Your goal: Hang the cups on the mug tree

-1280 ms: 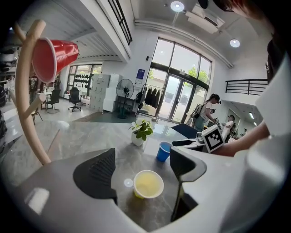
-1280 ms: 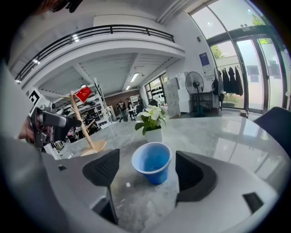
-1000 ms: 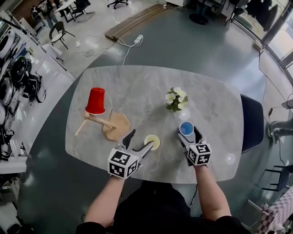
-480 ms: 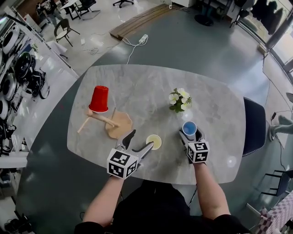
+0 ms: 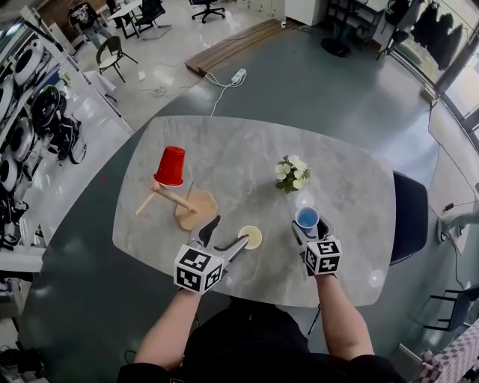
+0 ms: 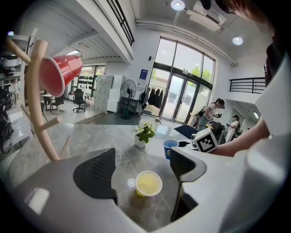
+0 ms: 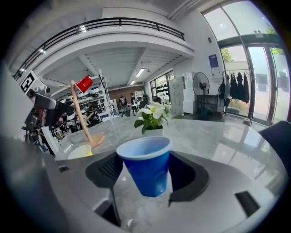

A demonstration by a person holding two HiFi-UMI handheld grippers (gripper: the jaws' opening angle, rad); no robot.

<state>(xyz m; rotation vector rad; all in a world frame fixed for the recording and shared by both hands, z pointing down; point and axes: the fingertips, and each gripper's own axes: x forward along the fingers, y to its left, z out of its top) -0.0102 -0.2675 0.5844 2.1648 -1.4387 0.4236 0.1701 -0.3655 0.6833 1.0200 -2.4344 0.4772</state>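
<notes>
Between right tool's (image 7: 146,174) just-closing jaws, its own view shows blue cup (image 7: 145,157) clamped; left tool (image 6: 144,167) gapes.

Glossy grey floor (image 5: 359,90), wood boards (image 5: 224,46) and white power strip (image 5: 239,75) lying on it. Marble tabletop (image 5: 239,149), dark chair (image 5: 409,213) at its right edge. Racks (image 5: 30,112) along left wall. Tall glass doors (image 6: 182,86), round ceiling lights (image 6: 178,4) lit.

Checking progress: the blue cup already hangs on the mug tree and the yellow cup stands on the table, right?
No: the red cup hangs on the mug tree, as the head view shows; the yellow cup does stand on the table.
</notes>
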